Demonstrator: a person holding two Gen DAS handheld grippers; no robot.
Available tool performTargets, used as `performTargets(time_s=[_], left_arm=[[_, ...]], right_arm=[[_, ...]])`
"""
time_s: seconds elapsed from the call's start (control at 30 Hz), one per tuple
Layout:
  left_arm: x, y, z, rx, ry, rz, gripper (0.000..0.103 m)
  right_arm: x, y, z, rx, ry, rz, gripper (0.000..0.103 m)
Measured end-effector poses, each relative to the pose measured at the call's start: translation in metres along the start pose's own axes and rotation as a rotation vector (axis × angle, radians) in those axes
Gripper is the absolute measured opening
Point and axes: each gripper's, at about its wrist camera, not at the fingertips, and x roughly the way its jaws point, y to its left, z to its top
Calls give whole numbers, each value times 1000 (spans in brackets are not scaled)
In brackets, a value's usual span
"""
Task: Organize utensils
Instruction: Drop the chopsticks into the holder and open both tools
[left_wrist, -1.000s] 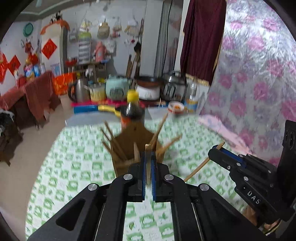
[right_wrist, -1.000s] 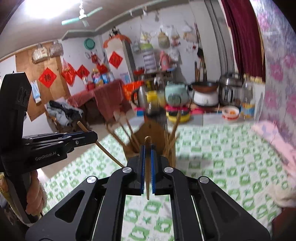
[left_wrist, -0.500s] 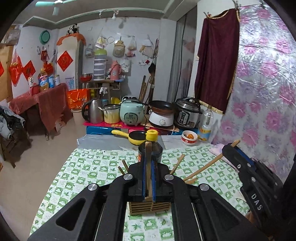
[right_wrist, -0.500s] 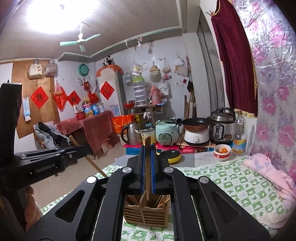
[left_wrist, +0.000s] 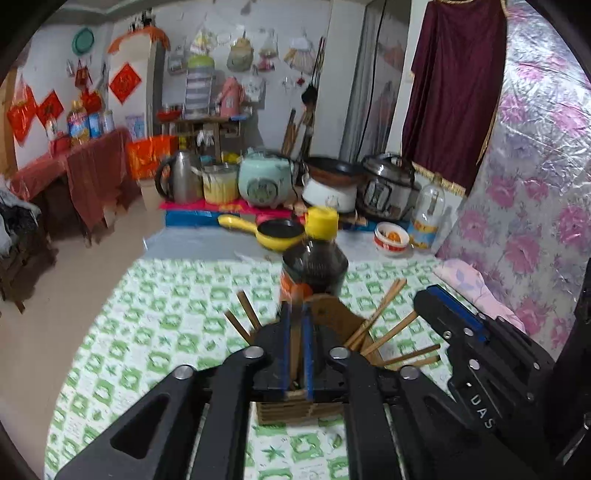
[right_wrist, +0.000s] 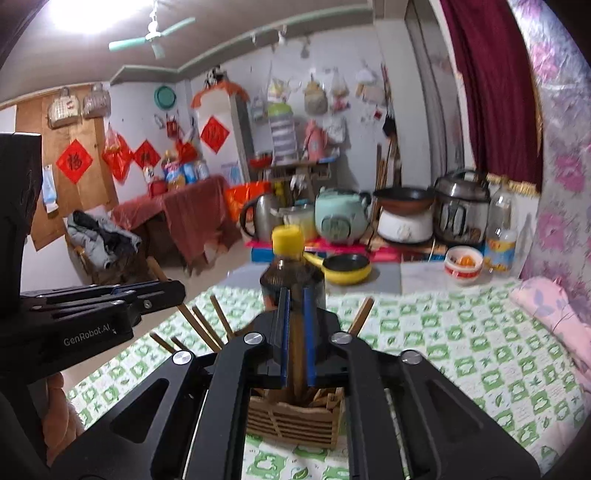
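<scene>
A slatted wooden chopstick holder (left_wrist: 299, 408) (right_wrist: 295, 419) stands on the green-and-white tablecloth (left_wrist: 166, 314), right under both grippers. Several chopsticks (left_wrist: 376, 317) (right_wrist: 201, 326) lean out of it. My left gripper (left_wrist: 295, 314) points down into the holder with its jaws opening. A blurred chopstick (left_wrist: 294, 347) hangs loose between its blue pads. My right gripper (right_wrist: 296, 295) is over the same holder, jaws also opening, with a chopstick (right_wrist: 297, 354) sliding down between its pads. Each gripper shows in the other's view: the right gripper (left_wrist: 454, 328) and the left gripper (right_wrist: 110, 306).
A dark sauce bottle with a yellow cap (left_wrist: 314, 266) (right_wrist: 291, 273) stands just behind the holder. Beyond the table are a yellow pan (right_wrist: 347, 267), a kettle, cookers and a bowl (right_wrist: 463, 264). A pink cloth (right_wrist: 546, 302) lies at the table's right edge.
Both grippers have come forward and down over the holder. Their jaws, shut on a chopstick each before, have parted, and the sticks now sit lower between the pads.
</scene>
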Motion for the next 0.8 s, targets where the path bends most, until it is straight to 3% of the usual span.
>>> performTargets(time_s=[0.03,0.07,0.1,0.13,0.37,0.63,0.8], left_arm=[[1,4,-1,-16,4,-9,54],[1,5,-2,-29,-8,-5,78],[0,7,-1,-41,-29,10,82],[-3,8,-1,-40,-45,39,82],[-19,10,1,-61,-89,40,91],[-35,14,2,-76,-134,70,95],[-41,14,-6,-72,-132,90,96]], right_arm=[[0,-3,0,13,5,2,22],[-1,-6,0,23,5,4,26],[-4,-8,-1,32,-5,-3,31],[-6,-10,0,34,-12,-8,33],[-25,-15,7,55,-71,-23,48],[-54,-8,7,39,-155,-59,79],[-76,-11,7,61,-197,-97,88]])
